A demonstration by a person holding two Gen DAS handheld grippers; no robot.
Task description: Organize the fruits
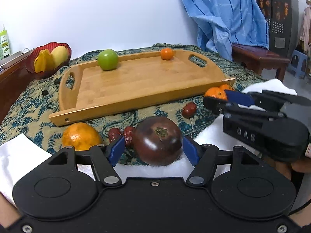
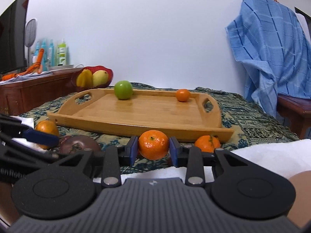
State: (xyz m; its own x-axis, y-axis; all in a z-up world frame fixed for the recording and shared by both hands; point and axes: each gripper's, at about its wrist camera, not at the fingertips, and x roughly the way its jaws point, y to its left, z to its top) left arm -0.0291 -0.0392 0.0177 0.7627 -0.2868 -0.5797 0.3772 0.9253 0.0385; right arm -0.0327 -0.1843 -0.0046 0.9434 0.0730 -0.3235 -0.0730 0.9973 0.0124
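Between the blue pads of the right gripper (image 2: 153,149): a mandarin (image 2: 153,144) on the patterned cloth (image 2: 252,120), seemingly pinched, just before the wooden tray (image 2: 136,114). Straddled by the half-open left gripper (image 1: 154,149): a dark tomato (image 1: 158,142), left pad clear. On the tray, a green apple (image 2: 123,89).

Cloth: a blue checked cloth (image 2: 272,44) hangs at about two o'clock, draped down over a dark wooden bench (image 2: 295,106).
Bottles: several bottles (image 2: 51,53) stand in a row at ten o'clock, one green-labelled, on a wooden cabinet (image 2: 33,91).
Screen: a dark screen (image 2: 13,36) stands at nine to ten o'clock, above the cabinet.
Box: a black printed box (image 1: 276,15) sits at two o'clock in the left wrist view, behind the bench.
Stool: a blue stool (image 1: 298,64) stands at three o'clock, beside the bench.
Wall: a plain white wall (image 2: 145,29) fills twelve o'clock.
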